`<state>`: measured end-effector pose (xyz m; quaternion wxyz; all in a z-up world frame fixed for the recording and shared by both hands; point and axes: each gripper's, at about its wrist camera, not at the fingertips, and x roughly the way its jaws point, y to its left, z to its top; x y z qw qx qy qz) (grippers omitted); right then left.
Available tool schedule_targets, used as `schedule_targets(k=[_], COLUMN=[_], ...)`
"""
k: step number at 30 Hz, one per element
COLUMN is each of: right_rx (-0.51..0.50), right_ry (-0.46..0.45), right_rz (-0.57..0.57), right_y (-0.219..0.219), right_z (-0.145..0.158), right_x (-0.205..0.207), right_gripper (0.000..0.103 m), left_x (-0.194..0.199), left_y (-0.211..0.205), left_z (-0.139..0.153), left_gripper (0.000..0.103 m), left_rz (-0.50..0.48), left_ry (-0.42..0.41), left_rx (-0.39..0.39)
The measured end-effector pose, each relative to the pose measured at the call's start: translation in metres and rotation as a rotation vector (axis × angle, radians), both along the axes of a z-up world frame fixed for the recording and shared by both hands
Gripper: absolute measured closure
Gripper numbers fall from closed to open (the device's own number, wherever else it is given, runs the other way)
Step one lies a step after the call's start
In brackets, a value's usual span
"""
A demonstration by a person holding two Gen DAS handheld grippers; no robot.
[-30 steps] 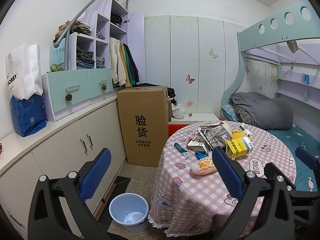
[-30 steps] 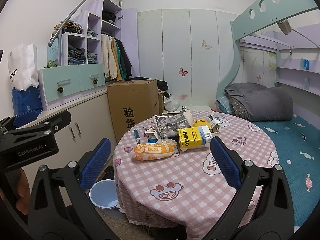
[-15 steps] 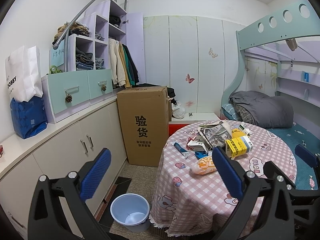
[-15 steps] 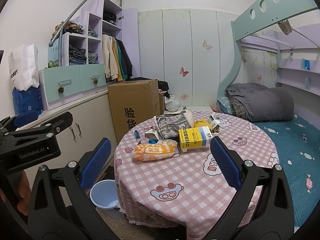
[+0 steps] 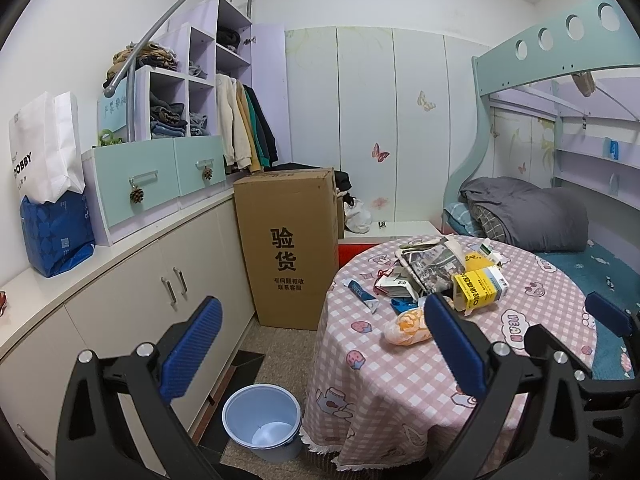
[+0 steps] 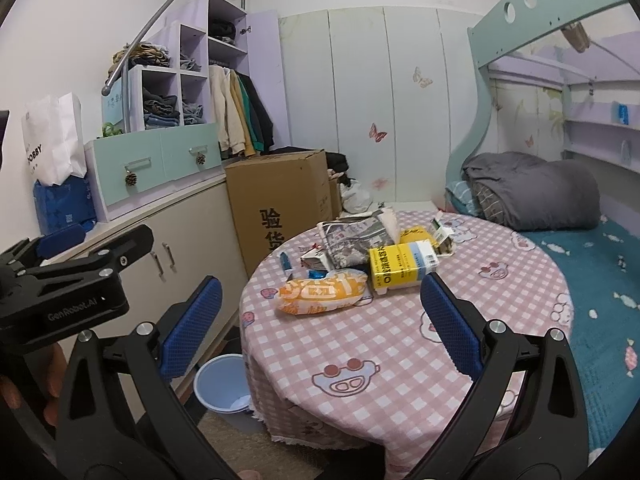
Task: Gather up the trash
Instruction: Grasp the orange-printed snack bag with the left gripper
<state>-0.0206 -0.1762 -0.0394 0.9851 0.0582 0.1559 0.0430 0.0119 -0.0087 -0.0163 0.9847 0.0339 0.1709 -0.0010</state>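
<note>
Left wrist view shows the left gripper with jaws spread wide and holding nothing, hovering beside the round table above the floor. Trash lies clustered on the pink checked cloth: an orange snack bag, a yellow carton and a crumpled newspaper. A blue waste bin stands on the floor just beside the table. Right wrist view has the right gripper, also spread and holding nothing, facing the same pile over the table's near edge.

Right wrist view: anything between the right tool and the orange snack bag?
Nothing: only bare checkered tablecloth lies between the open right tool and the orange snack bag.
</note>
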Motion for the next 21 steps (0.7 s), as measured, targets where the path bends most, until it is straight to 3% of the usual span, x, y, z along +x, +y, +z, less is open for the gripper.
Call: schedule_targets(k=[12, 16, 21], right_rx=[0.099, 0.088, 0.101], right_ry=[0.092, 0.124, 0.173], right_rz=[0.002, -0.029, -0.066], right_y=[-0.019, -0.023, -0.034], right_z=[-0.02, -0.029, -0.042], right_x=[0.025, 0.037, 0.056], right_gripper=[0.006, 0.006, 0.006], left_x=[0.021, 0.04, 0.071], left_y=[0.003, 0.001, -0.014], left_z=[-0.019, -0.033, -0.053], left_gripper=[0.004, 0.004, 0.004], left_rz=[0.003, -0.012, -0.113], left_ry=[0.042, 0.104, 0.194], left_rx=[0.015, 0.01, -0.013])
